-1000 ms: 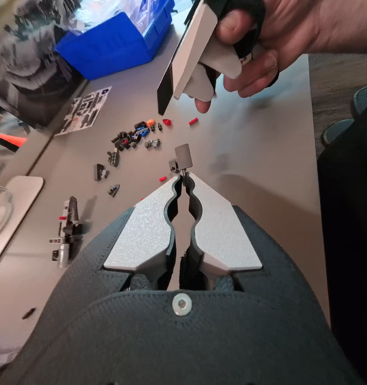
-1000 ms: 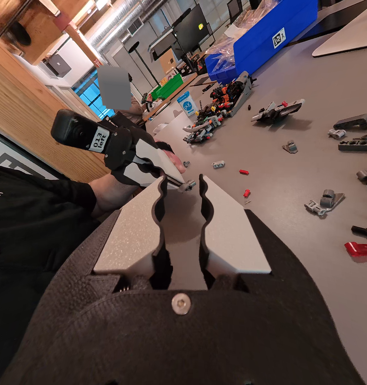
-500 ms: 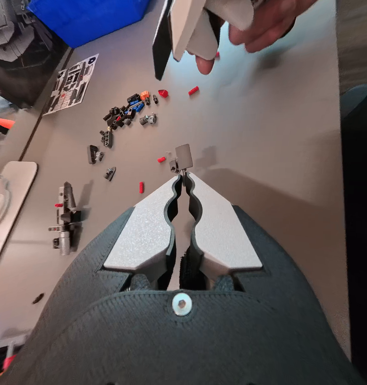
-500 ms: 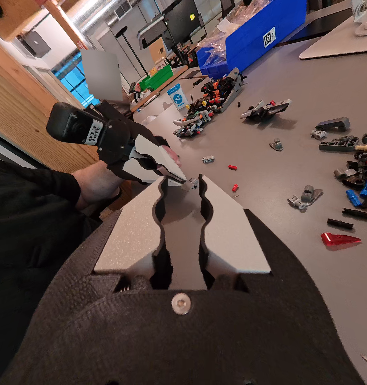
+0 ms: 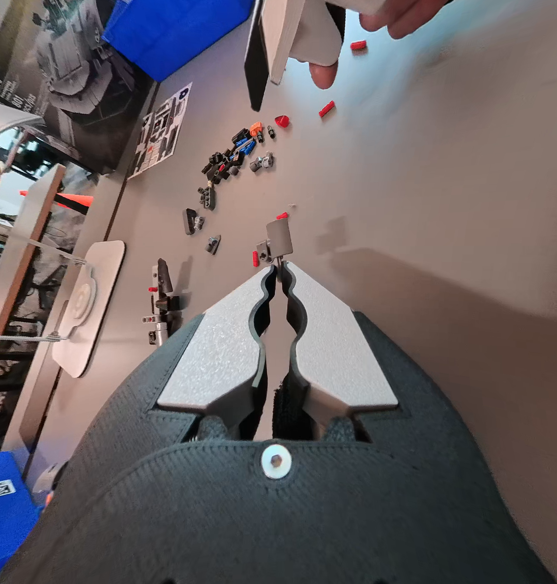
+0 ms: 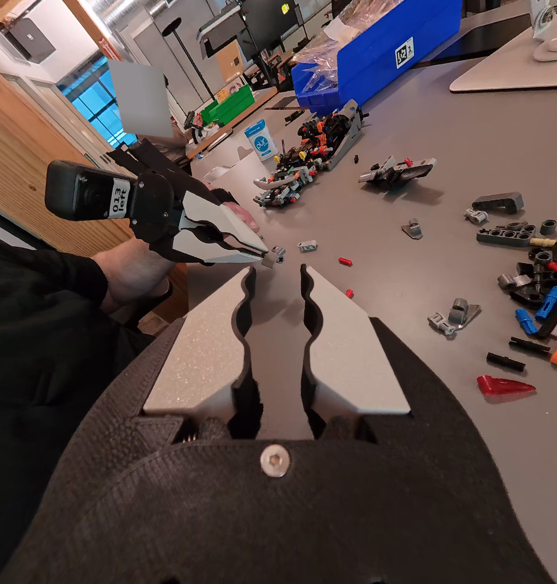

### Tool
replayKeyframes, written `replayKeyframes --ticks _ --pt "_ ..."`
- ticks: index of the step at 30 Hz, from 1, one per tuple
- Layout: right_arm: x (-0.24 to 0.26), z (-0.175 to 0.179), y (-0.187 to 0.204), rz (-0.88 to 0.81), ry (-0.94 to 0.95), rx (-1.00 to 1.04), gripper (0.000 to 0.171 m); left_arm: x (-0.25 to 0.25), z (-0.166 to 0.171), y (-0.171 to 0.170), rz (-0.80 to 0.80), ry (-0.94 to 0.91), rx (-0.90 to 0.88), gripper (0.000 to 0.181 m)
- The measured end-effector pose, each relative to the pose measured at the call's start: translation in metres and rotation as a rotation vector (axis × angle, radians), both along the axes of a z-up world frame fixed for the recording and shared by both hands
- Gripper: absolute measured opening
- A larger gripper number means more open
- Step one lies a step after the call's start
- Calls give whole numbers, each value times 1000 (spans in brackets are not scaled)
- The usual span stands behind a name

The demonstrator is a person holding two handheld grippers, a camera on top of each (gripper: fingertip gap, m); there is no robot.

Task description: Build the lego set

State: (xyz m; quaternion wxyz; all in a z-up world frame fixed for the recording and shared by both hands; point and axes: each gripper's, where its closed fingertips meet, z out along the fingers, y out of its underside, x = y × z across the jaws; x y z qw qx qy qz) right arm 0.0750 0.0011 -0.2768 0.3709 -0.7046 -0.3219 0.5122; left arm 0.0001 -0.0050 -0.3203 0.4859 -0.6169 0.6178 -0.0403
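Note:
My left gripper (image 5: 280, 268) is shut on a small grey lego piece (image 5: 277, 240), a flat panel with a connector, held above the grey table. The same piece (image 6: 274, 256) shows at the left gripper's tip (image 6: 264, 252) in the right wrist view. My right gripper (image 6: 275, 271) is open and empty, just right of that piece; it also shows at the top of the left wrist view (image 5: 271, 63). A pile of loose black, blue, grey and orange pieces (image 6: 543, 284) lies on the table to the right, also in the left wrist view (image 5: 233, 155).
A large partly built model (image 6: 312, 155) and a smaller dark sub-assembly (image 6: 397, 172) lie farther back. A blue bin (image 6: 375, 60) stands behind them. Red pins (image 6: 345, 261) are scattered about, with a red wedge (image 6: 505, 385) nearby. A sticker sheet (image 5: 160, 129) and monitor base (image 5: 87, 303) lie at left. My hands' fingertips stand some 9 cm from each other.
Both grippers have shifted slightly over the table. The right gripper has drawn a little away from the held piece. The left stays shut on the grey piece.

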Motion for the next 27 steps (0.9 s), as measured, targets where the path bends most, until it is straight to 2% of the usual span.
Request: replayKeyframes --ticks 8,18,23,27 --pt "-1 1 4 -5 -45 34 27 1 -2 -2 -43 29 33 1" --pt "32 6 24 -91 -59 49 26 -7 -38 -20 -113 159 -147 3" --pt "48 6 31 -128 -88 65 26 -7 -44 -17 -98 171 -144 4" --pt "71 7 45 -180 -143 101 27 -7 -42 -13 -77 149 -136 16"
